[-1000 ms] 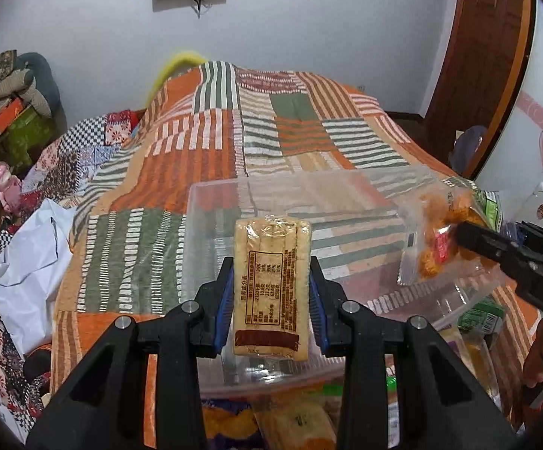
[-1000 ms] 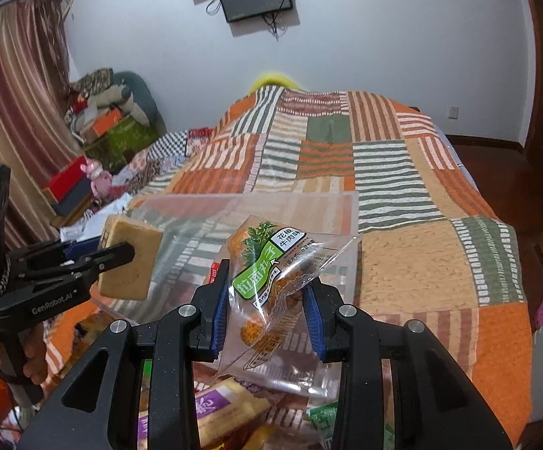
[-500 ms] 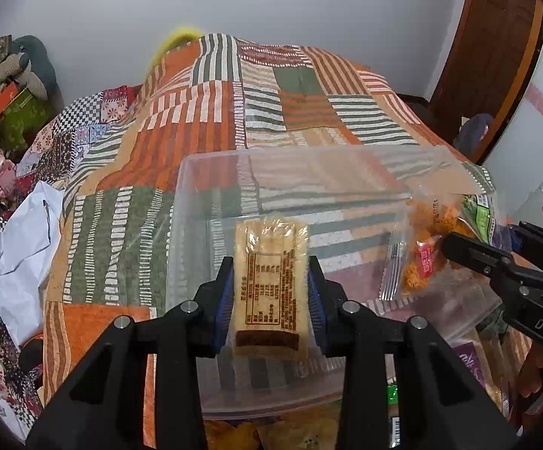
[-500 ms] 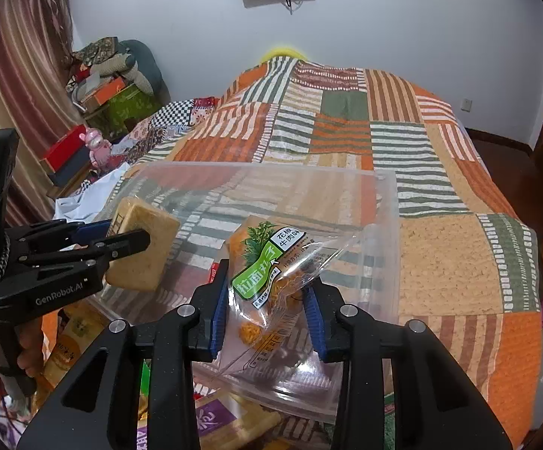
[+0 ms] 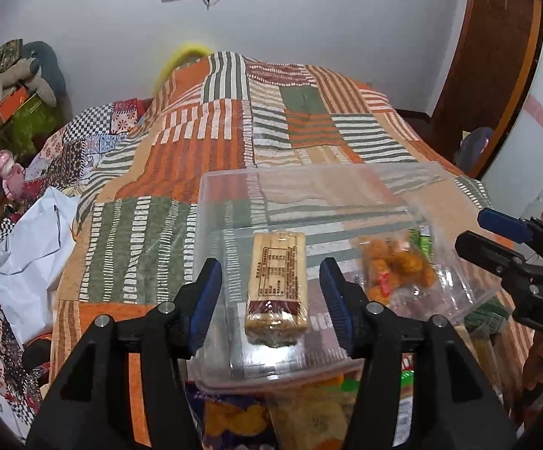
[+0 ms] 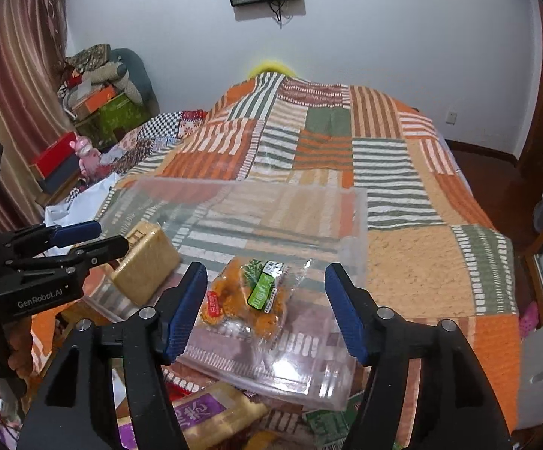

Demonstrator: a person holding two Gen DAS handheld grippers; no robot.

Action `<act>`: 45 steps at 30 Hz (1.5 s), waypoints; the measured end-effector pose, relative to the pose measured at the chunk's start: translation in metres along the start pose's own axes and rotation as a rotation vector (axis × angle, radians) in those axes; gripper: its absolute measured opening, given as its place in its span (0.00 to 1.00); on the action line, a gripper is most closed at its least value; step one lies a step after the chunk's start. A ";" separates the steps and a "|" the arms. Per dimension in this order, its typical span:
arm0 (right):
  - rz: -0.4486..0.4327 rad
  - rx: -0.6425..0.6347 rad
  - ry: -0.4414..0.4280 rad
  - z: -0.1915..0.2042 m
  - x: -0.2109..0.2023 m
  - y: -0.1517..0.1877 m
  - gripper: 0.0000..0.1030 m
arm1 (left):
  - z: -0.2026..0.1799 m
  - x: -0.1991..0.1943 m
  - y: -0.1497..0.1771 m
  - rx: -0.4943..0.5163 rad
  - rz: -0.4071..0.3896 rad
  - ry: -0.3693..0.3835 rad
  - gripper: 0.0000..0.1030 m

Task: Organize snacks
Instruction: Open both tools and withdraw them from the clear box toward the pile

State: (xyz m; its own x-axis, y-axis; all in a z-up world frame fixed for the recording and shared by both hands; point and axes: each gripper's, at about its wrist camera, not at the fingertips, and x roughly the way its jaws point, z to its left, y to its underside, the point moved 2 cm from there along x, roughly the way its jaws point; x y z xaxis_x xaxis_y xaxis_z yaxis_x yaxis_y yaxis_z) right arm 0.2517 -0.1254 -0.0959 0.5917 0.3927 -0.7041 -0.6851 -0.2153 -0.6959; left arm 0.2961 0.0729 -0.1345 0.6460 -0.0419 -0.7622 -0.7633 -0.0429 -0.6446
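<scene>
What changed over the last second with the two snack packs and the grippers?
Both grippers' jaws have just opened: the left gripper let go of the biscuit pack, the right gripper released the fried-snack bag. Both packs now lie in the clear bin, which stayed put.

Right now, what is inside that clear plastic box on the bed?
Two snacks lie in the clear plastic box: a wrapped biscuit pack and a bag of orange fried snacks. More packets lie under its near edge, mostly covered.
</scene>
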 end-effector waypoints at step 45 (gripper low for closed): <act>0.047 0.087 0.038 -0.008 -0.068 0.102 0.68 | 0.012 -0.104 0.153 -0.012 0.069 -0.033 0.80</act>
State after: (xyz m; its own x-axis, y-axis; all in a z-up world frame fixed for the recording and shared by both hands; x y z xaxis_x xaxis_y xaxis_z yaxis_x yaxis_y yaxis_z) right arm 0.1456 -0.1814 -0.1203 0.5728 0.3495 -0.7415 -0.7455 -0.1539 -0.6484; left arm 0.1126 0.0829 -0.1547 0.5913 -0.0123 -0.8063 -0.8056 -0.0531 -0.5900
